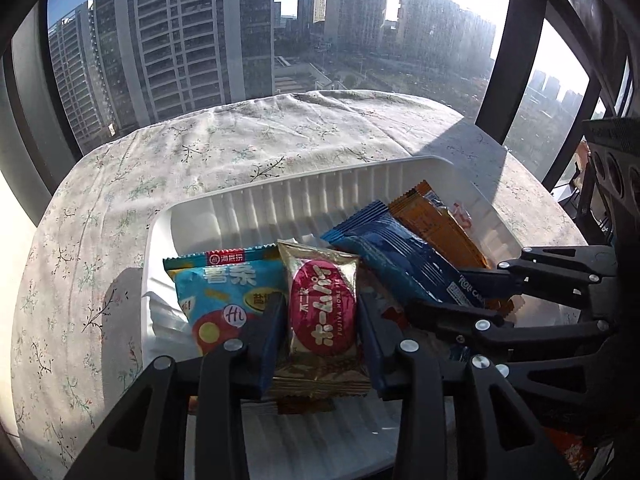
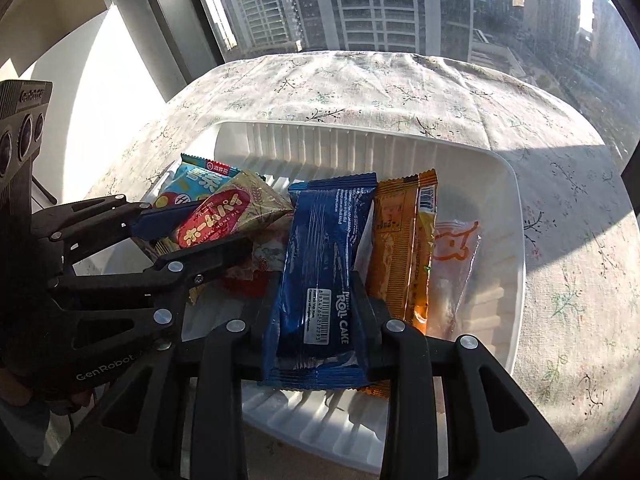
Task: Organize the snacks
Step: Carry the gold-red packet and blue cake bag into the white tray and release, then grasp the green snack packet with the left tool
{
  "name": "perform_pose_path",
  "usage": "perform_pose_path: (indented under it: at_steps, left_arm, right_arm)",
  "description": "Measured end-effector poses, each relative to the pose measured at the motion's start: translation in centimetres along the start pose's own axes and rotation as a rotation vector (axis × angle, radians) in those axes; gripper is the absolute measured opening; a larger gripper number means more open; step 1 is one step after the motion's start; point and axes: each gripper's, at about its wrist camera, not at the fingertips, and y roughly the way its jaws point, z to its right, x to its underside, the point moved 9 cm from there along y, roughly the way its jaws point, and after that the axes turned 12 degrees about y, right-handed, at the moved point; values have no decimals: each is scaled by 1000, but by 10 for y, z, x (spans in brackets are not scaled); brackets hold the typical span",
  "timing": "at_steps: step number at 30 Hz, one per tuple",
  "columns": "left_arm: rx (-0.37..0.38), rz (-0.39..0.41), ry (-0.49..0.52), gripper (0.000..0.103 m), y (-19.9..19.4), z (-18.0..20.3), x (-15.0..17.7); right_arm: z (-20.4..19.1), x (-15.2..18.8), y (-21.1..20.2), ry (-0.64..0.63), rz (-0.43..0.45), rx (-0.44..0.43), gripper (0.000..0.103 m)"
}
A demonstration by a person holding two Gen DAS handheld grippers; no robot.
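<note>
A white ribbed tray (image 1: 280,196) (image 2: 360,140) sits on a floral tablecloth and holds several snack packets. My left gripper (image 1: 322,320) is shut on a gold packet with a red oval label (image 1: 322,312) over the tray; it also shows in the right wrist view (image 2: 224,216). My right gripper (image 2: 320,316) is shut on a blue roll cake packet (image 2: 324,264), seen too in the left wrist view (image 1: 396,256). A light blue chip packet (image 1: 216,292) lies at the tray's left. An orange packet (image 2: 404,248) and a clear packet (image 2: 452,264) lie at its right.
The floral tablecloth (image 1: 240,148) covers the table around the tray. A large window with dark frames (image 1: 508,56) stands behind the table's far edge. Red packets (image 2: 244,280) lie under the held ones in the tray.
</note>
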Motion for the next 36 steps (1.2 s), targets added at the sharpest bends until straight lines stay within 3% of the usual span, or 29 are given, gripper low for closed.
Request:
perform_pose_path:
  at_steps: [5, 8, 10, 14, 17, 20, 23, 28, 36]
  left_arm:
    - [3, 7, -18, 43, -5, -3, 2]
    - [-7, 21, -46, 57, -14, -11, 4]
    - [-6, 43, -61, 73, -24, -15, 5]
    - [-11, 83, -57, 80, -49, -14, 7]
    - [-8, 112, -64, 87, -71, -11, 14]
    - [-4, 143, -69, 95, -95, -5, 25]
    - [1, 163, -84, 101, -117, 2, 44]
    - [17, 151, -134, 102, -141, 21, 92]
    - [-8, 76, -241, 102, -150, 55, 175]
  right_arm:
    - [2, 0, -2, 6, 1, 4, 37]
    - [4, 0, -8, 20, 12, -3, 46]
    - [4, -2, -15, 23, 30, -5, 46]
    - [3, -4, -38, 18, 78, -5, 51]
    - [0, -4, -66, 9, 128, -9, 60]
    - [-7, 3, -102, 5, 200, -51, 75]
    - [-14, 21, -139, 9, 282, -123, 85]
    - [-16, 71, -185, 32, 379, -174, 88]
    - [17, 147, -216, 193, 500, -162, 88]
